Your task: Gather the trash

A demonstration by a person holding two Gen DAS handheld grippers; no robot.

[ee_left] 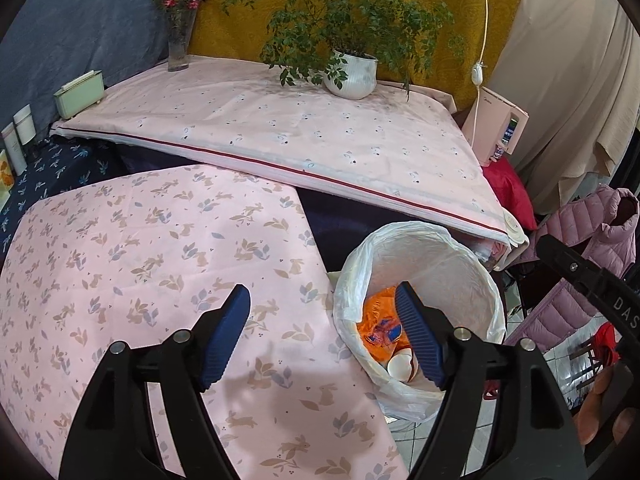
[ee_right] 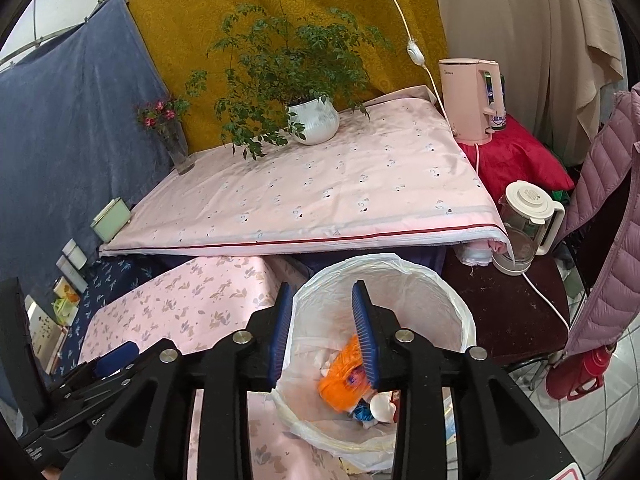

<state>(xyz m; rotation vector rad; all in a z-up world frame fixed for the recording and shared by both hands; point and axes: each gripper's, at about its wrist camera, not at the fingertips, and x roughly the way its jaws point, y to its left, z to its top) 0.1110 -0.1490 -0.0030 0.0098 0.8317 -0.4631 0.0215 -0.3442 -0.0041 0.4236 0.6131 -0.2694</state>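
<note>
The left tongs (ee_left: 322,300) stand wide apart with nothing between the pads, poised over the edge of the rabbit-print pink cloth (ee_left: 140,264) that covers the low desk. Just to their right and below sits the lined waste bin (ee_left: 424,248), its white plastic liner folded over the rim.

The right tongs (ee_right: 322,300) hang directly above the bin's mouth (ee_right: 460,312), jaws parted a modest way and empty. Below them an orange wrapper (ee_right: 342,384) looks blurred, as if caught falling, and it lies beside a crumpled white paper cup (ee_right: 380,404) and other scraps at the bottom.

So the drop appears to be the step in hand. To do it well, I would keep the right tongs centred over the opening until the wrapper has settled, so nothing catches on the loose liner. Both tongs should then lift clear without snagging the liner's folded edge. No further trash shows on either pink cloth, so a look around seems the sensible follow-up.
</note>
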